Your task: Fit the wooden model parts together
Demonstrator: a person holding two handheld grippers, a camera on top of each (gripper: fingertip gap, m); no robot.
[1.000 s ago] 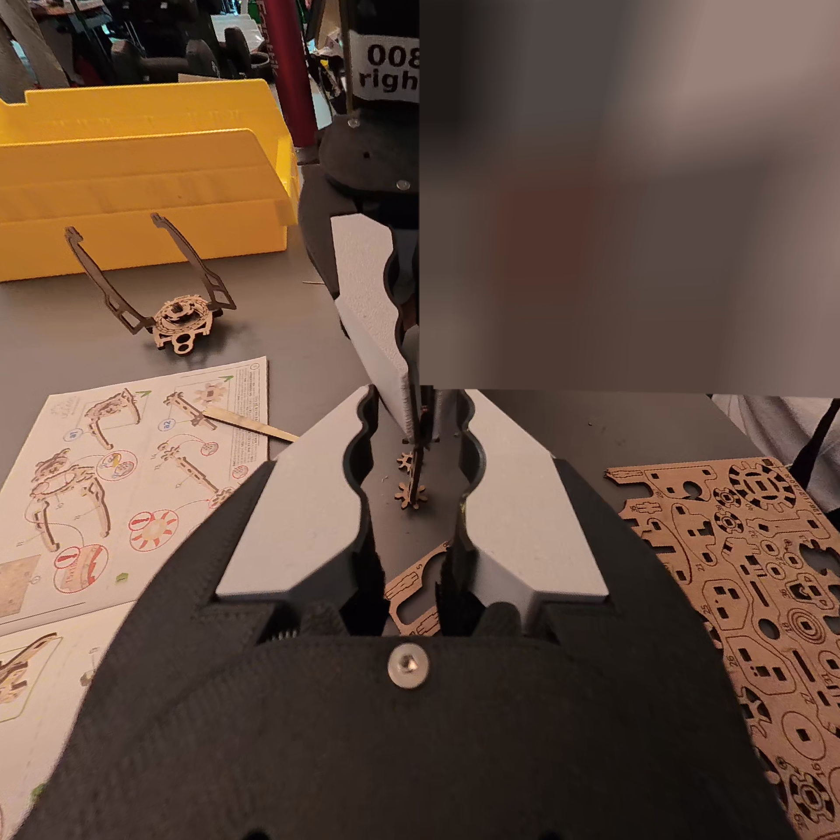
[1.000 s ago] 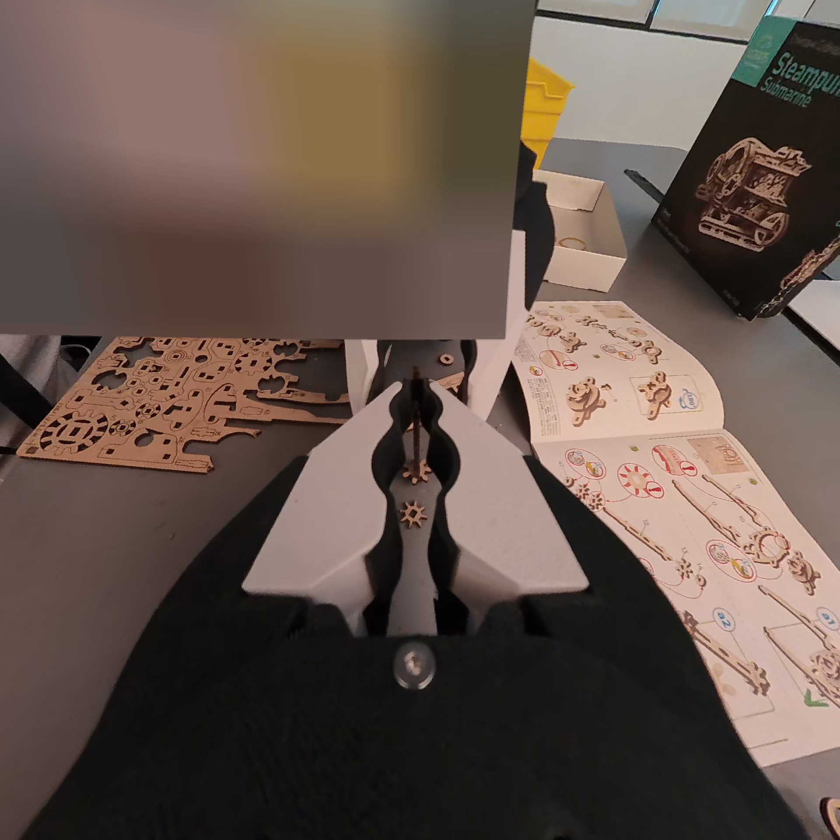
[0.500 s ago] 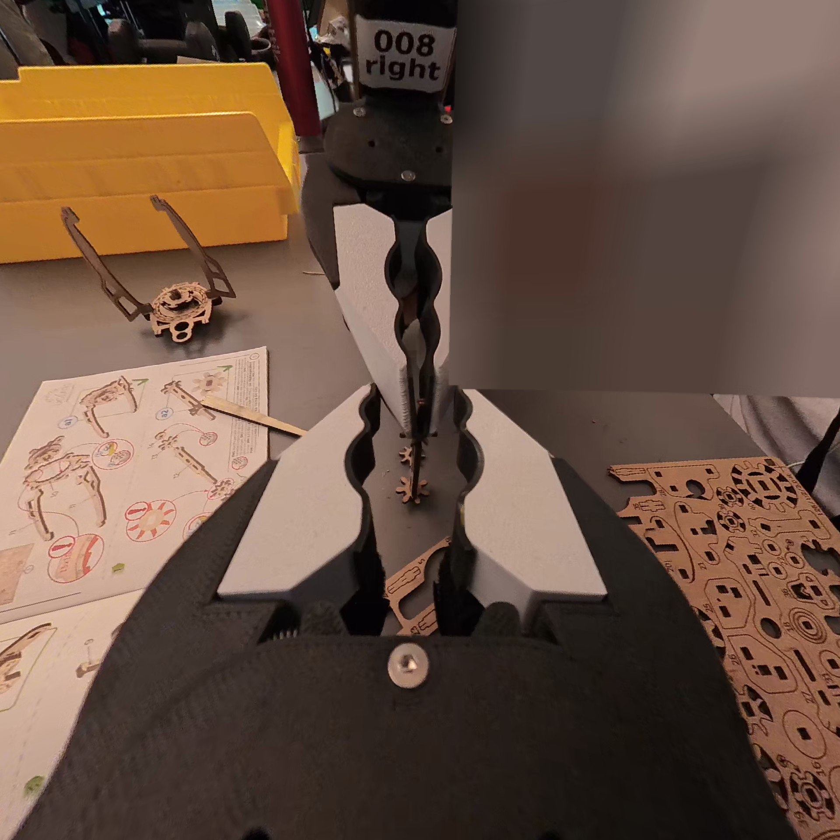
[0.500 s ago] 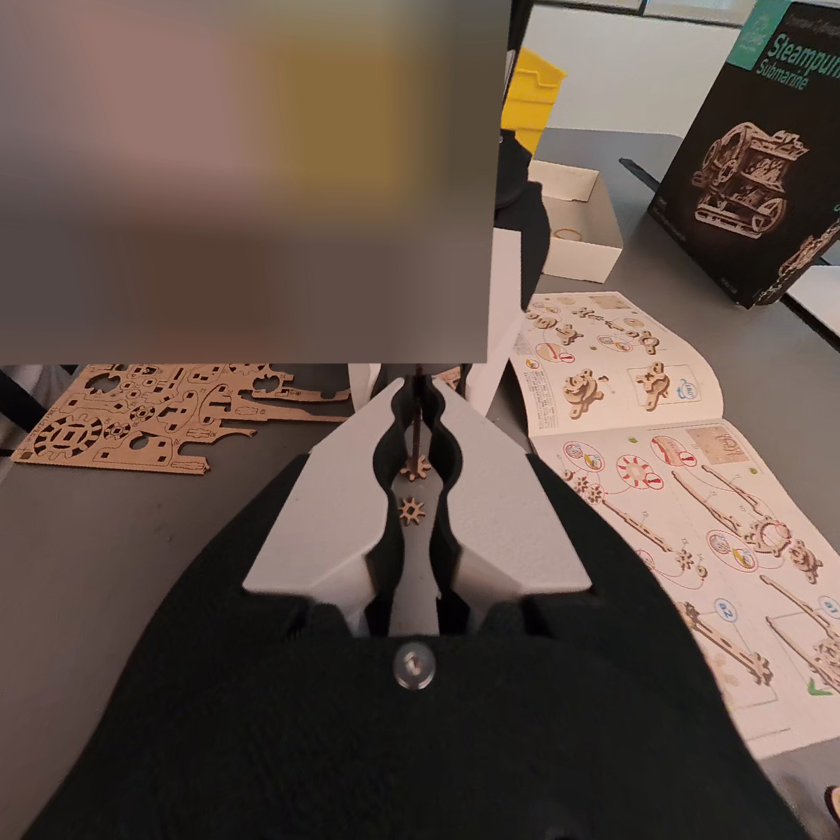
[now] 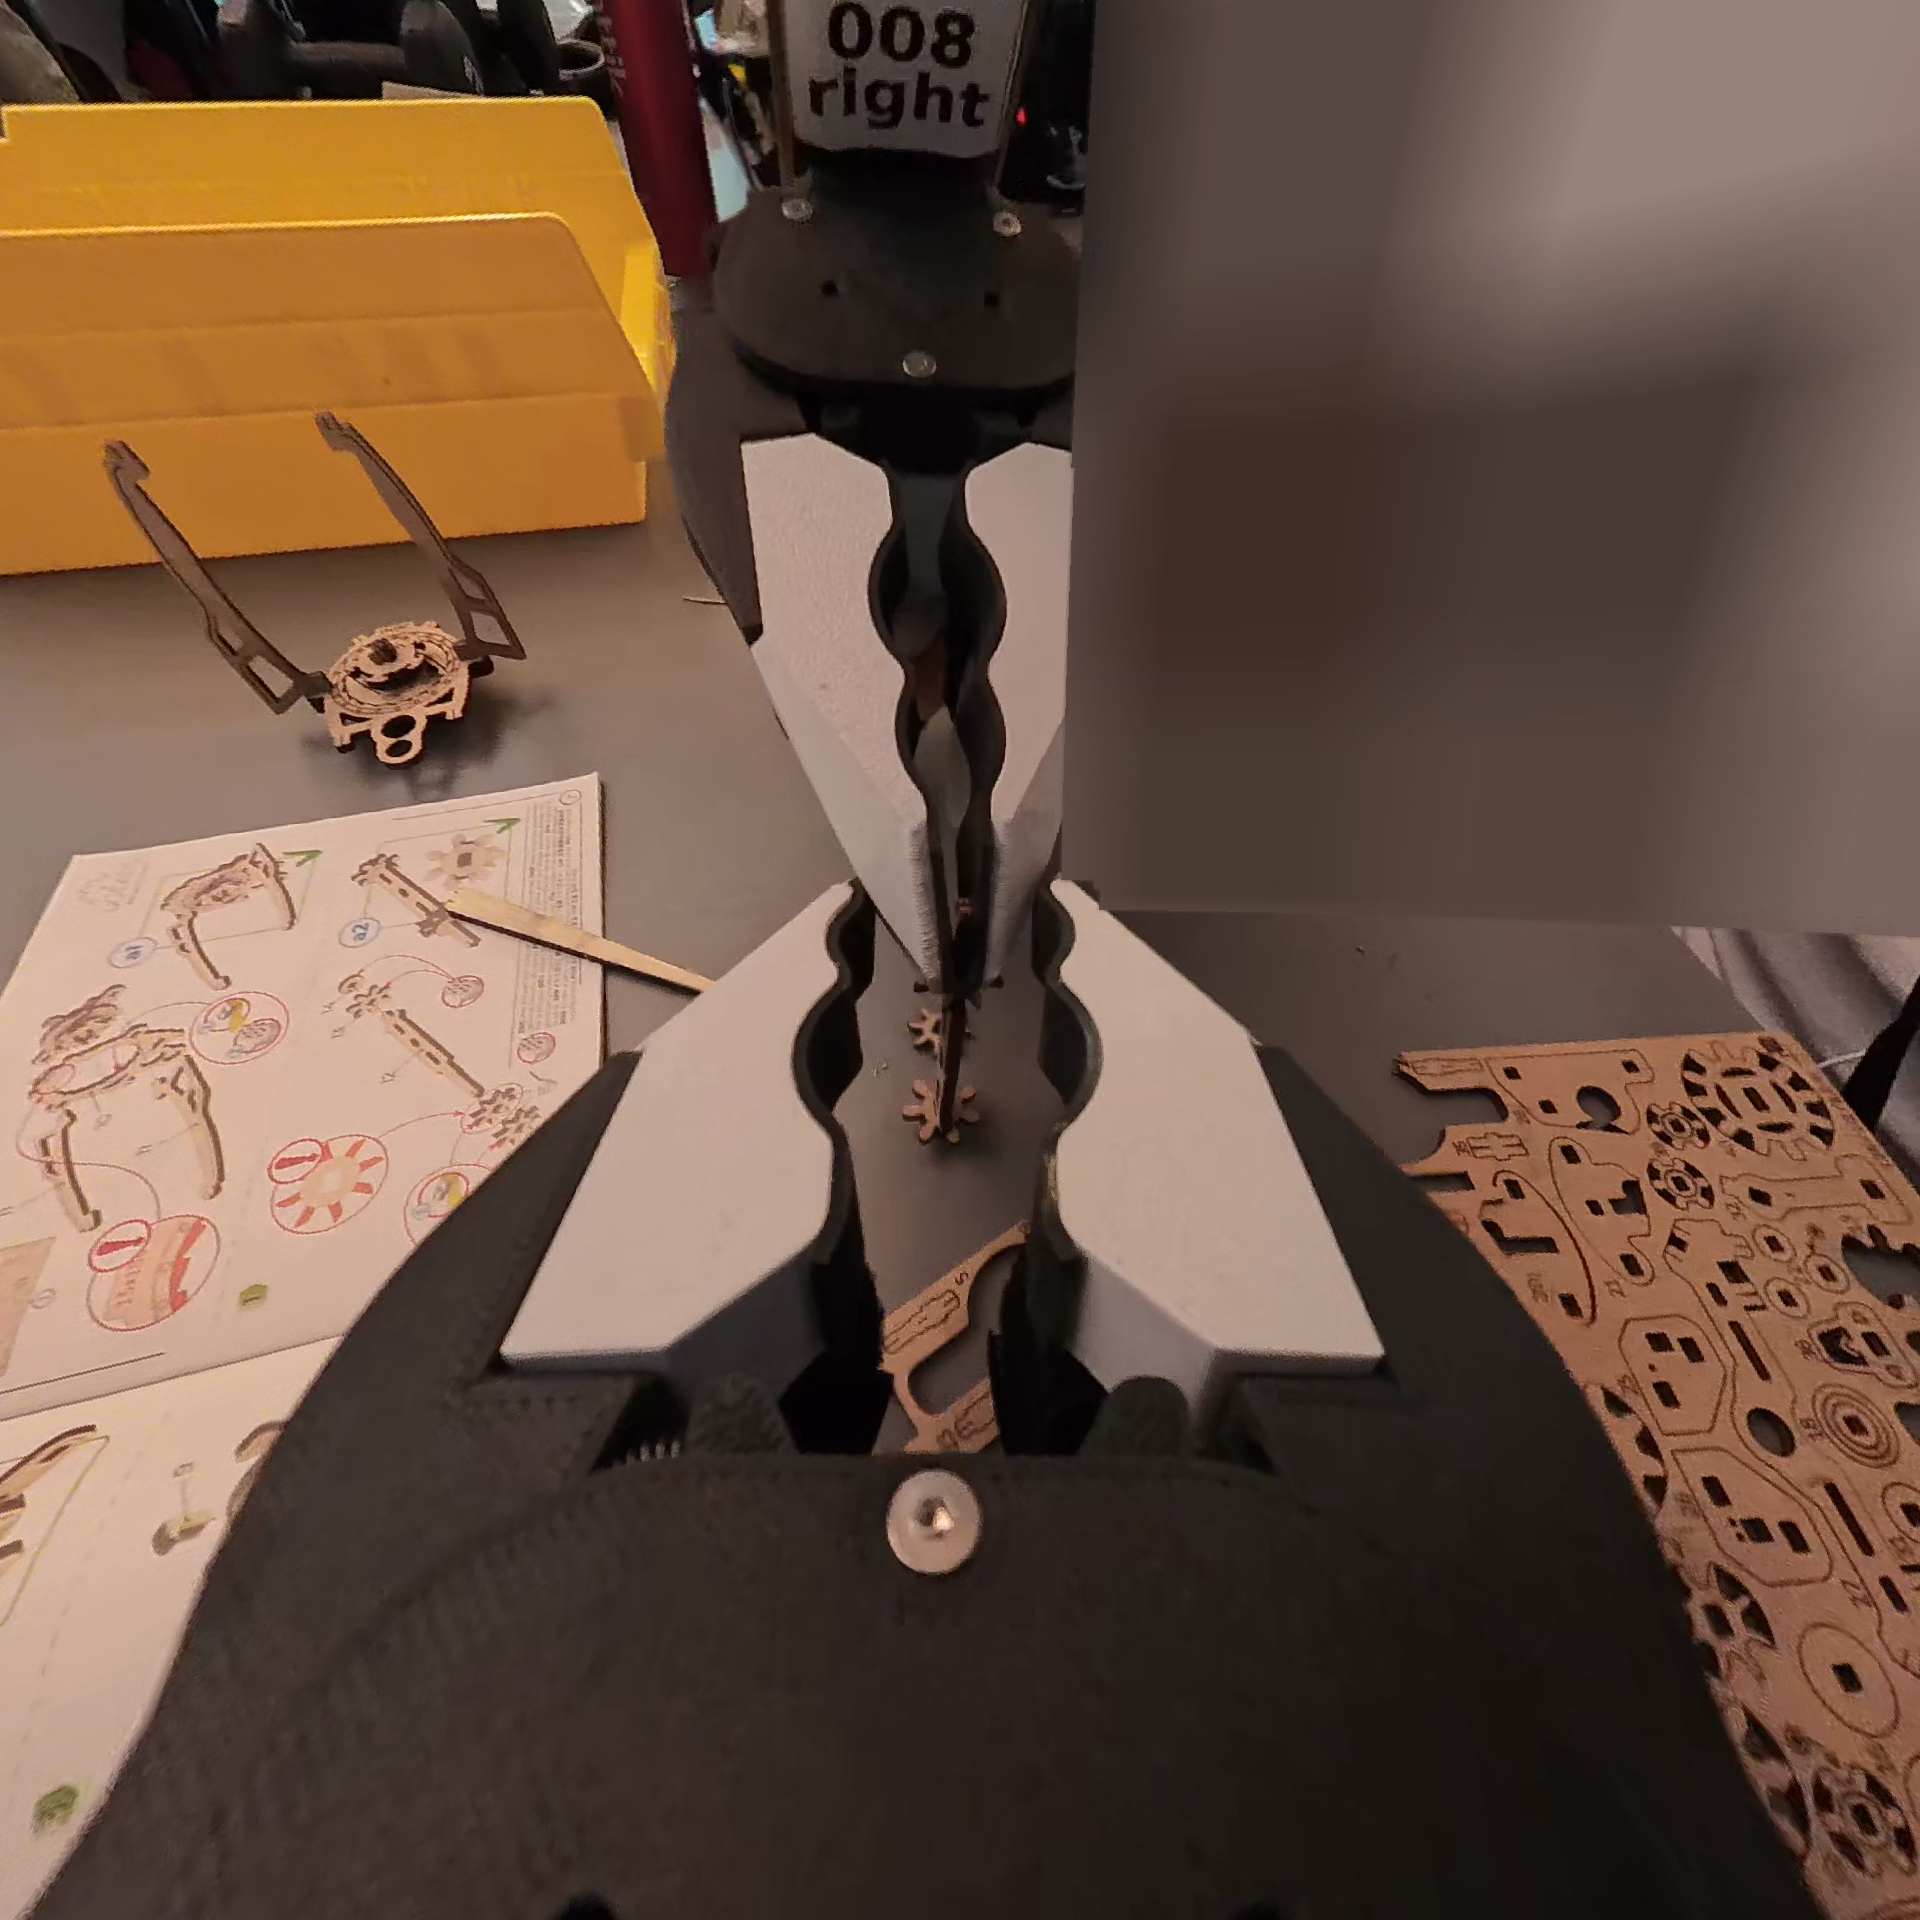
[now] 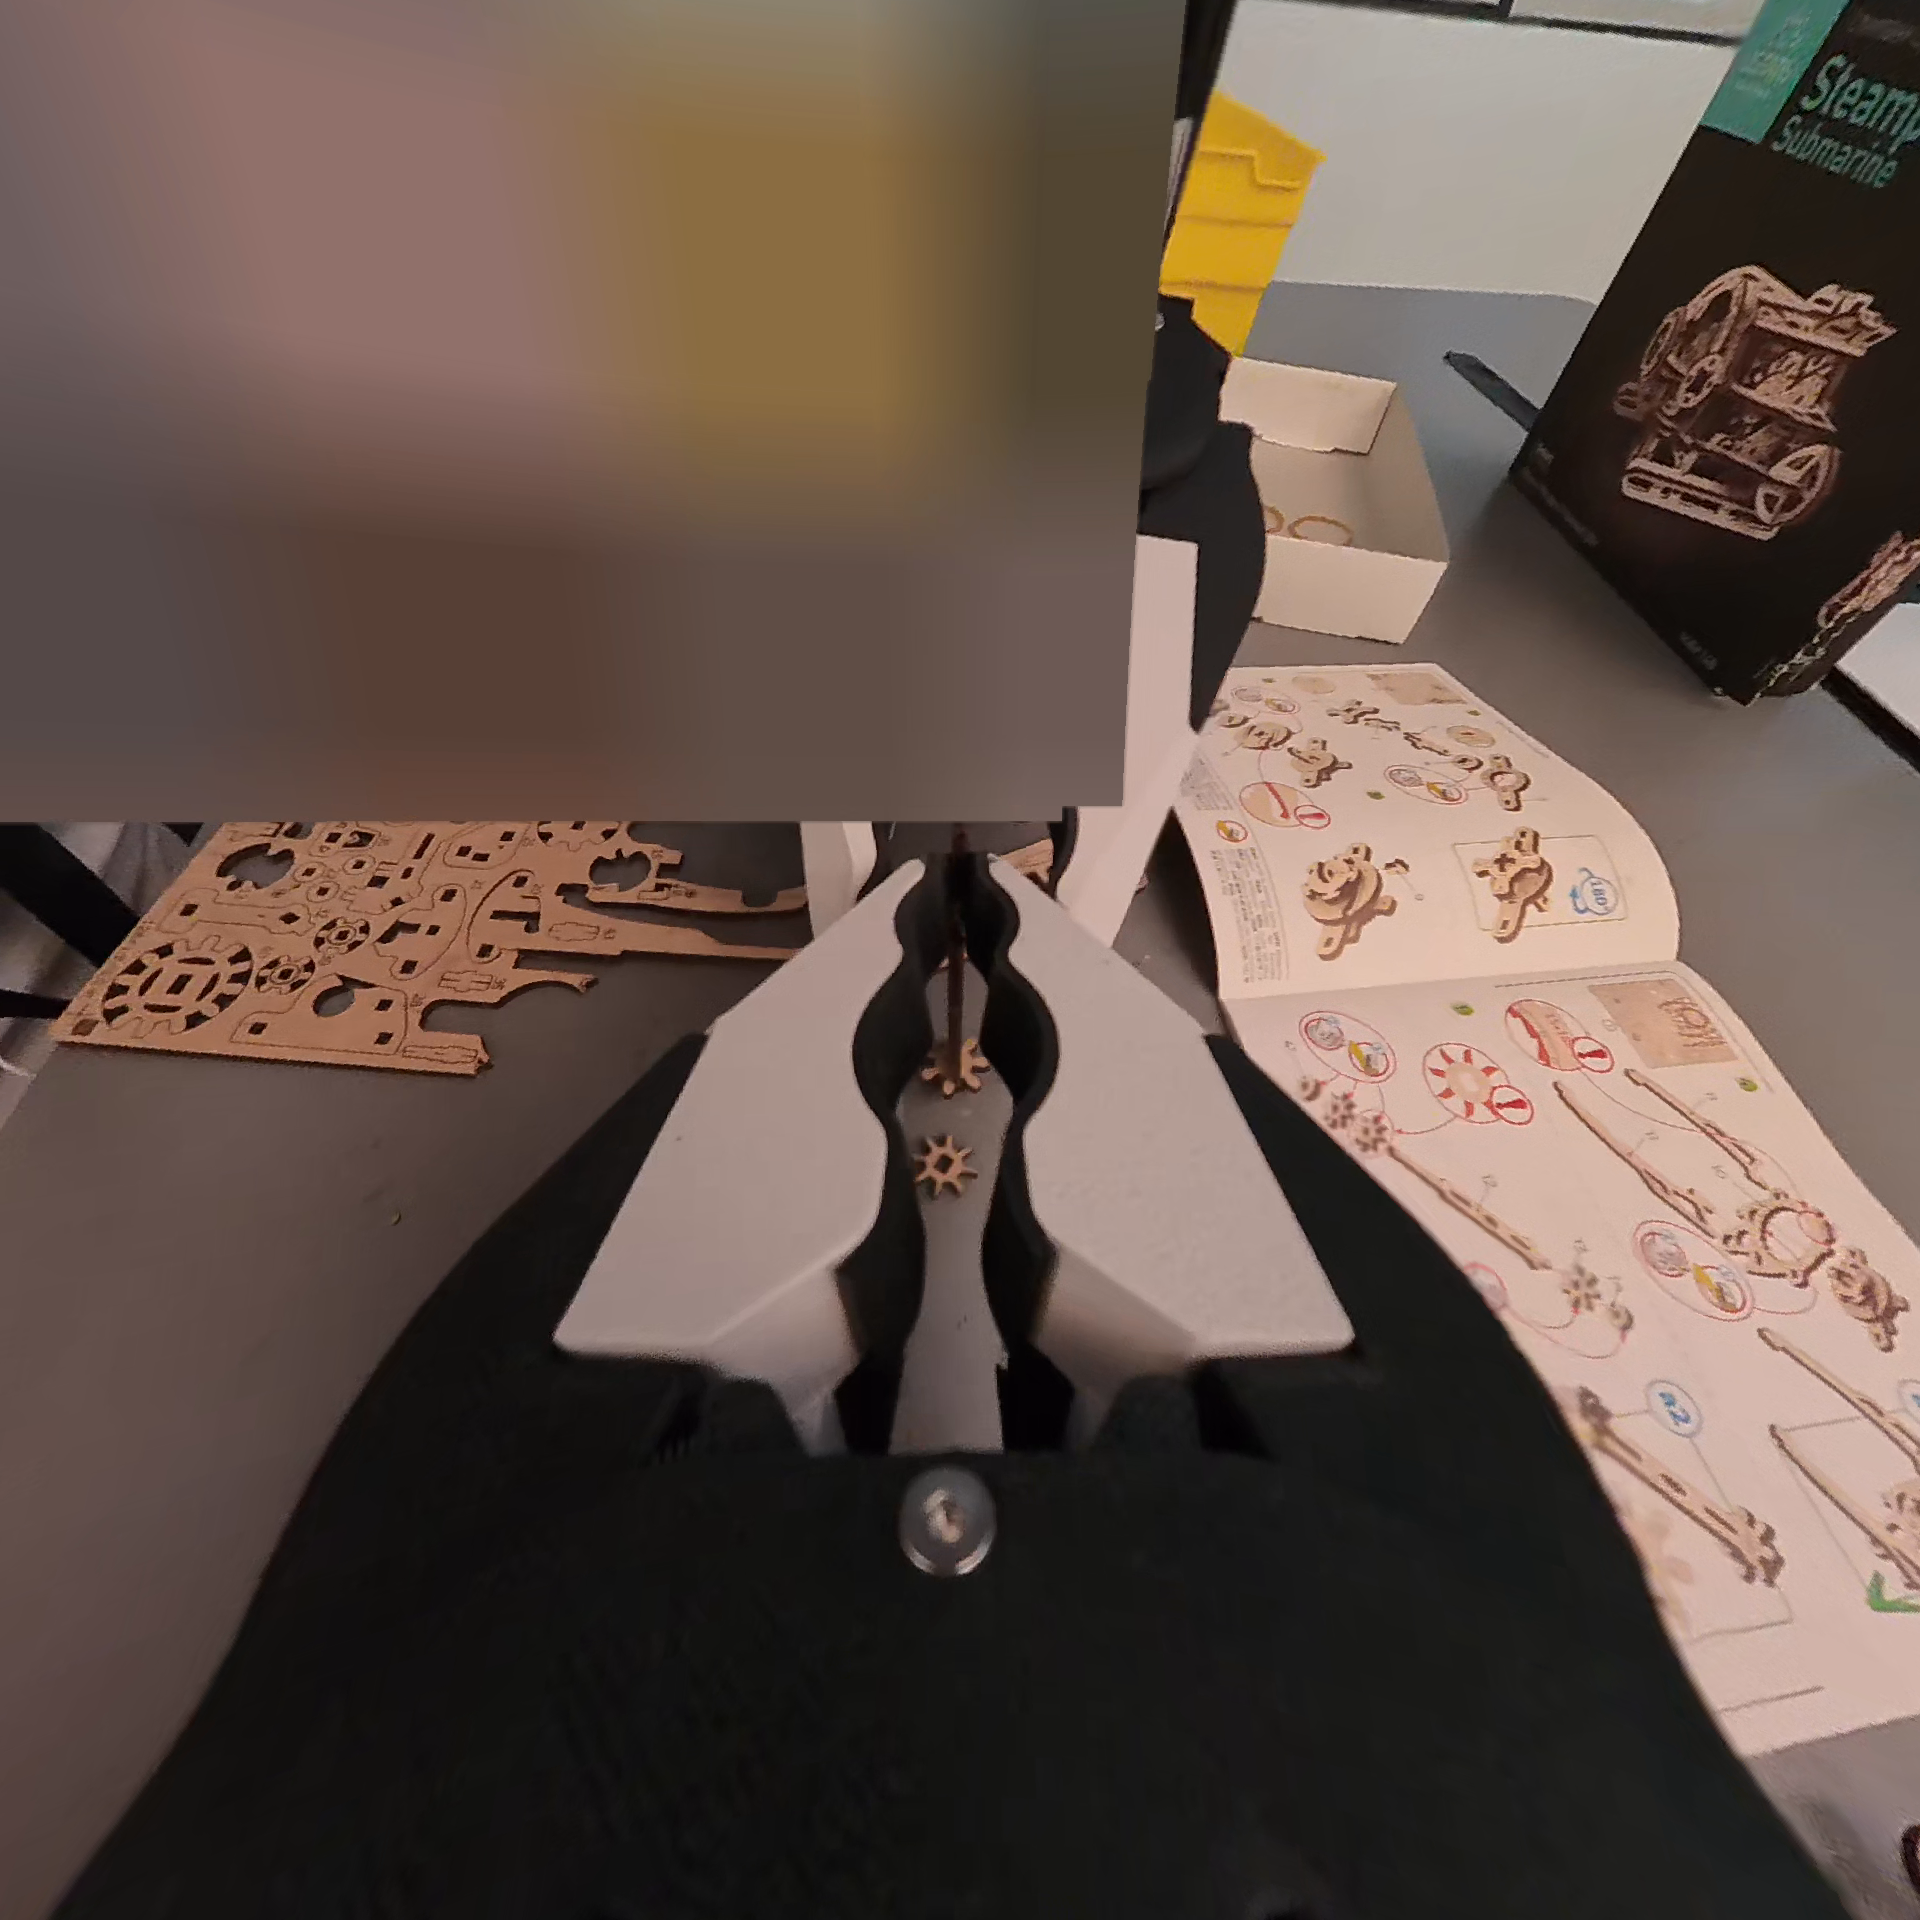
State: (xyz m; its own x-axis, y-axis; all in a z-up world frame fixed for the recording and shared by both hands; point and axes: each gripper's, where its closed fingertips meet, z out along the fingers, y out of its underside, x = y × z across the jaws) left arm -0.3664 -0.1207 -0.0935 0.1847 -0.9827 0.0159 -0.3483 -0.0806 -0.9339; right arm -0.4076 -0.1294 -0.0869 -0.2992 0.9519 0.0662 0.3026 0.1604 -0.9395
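Grey table (image 5: 1299, 997), white wall (image 6: 1455, 156), perhaps dark chairs behind.

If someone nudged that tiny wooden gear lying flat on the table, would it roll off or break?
The small gear lies flat on the grey table, so it would probably slide rather than roll. It looks thin and tiny, likely very light. Its fine teeth seem fragile, so a hard pinch from the right hand-held gripper might chip them.

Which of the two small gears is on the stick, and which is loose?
The gear farther from the right gripper sits on the thin stick it pinches. The nearer gear lies flat on the table, unattached.
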